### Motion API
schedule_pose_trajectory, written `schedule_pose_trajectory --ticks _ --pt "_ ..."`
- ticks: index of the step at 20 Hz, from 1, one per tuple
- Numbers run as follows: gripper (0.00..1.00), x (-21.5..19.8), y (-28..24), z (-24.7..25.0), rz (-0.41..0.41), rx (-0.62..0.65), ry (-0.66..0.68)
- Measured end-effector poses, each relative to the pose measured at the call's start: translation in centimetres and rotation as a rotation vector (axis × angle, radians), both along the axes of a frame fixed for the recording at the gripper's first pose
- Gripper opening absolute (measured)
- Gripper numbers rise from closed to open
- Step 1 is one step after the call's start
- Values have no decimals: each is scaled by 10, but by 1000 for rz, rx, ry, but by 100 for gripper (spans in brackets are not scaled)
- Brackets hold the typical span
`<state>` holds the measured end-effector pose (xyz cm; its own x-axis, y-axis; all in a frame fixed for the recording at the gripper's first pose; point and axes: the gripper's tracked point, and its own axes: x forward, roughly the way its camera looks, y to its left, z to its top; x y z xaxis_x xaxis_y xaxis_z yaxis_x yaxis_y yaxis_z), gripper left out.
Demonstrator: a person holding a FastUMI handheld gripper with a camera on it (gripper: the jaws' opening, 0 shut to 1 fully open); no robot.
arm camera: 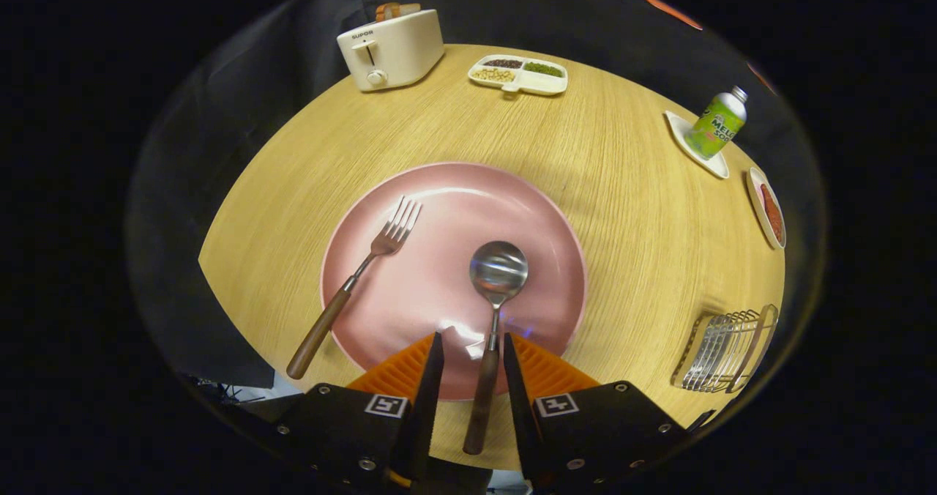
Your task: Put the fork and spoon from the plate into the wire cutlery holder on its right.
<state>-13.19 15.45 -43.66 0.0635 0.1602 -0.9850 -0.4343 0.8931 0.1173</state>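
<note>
Fork (366, 272) and spoon (492, 312) lie on the plate (545, 220), wire cutlery holder (725, 351) apparently empty; gripper (472, 359) jaws apart, straddling the spoon handle.

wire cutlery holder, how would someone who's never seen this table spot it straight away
Start at the big pink plate in the middle of the round wooden table. Look to the right of the open gripper, near the table's edge: the wire cutlery holder is the only metal-wire rack there, unlike the dishes further back.

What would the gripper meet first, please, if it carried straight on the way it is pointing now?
Probably the spoon: its wooden handle lies between the open gripper fingers, its bowl just ahead on the pink plate. The gripper's height above it is unclear.
</note>
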Motion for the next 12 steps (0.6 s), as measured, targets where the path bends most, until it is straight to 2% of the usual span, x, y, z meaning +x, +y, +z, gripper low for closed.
schedule_pose_trajectory --ticks 1,6,8,12 --pt "43 0 -1 -2 -1 -11 9" --pt "30 -2 -6 -11 -15 -55 49" --pt "18 -1 -7 -13 -27 -70 49" --pt "8 -1 -6 -10 -61 -58 63"
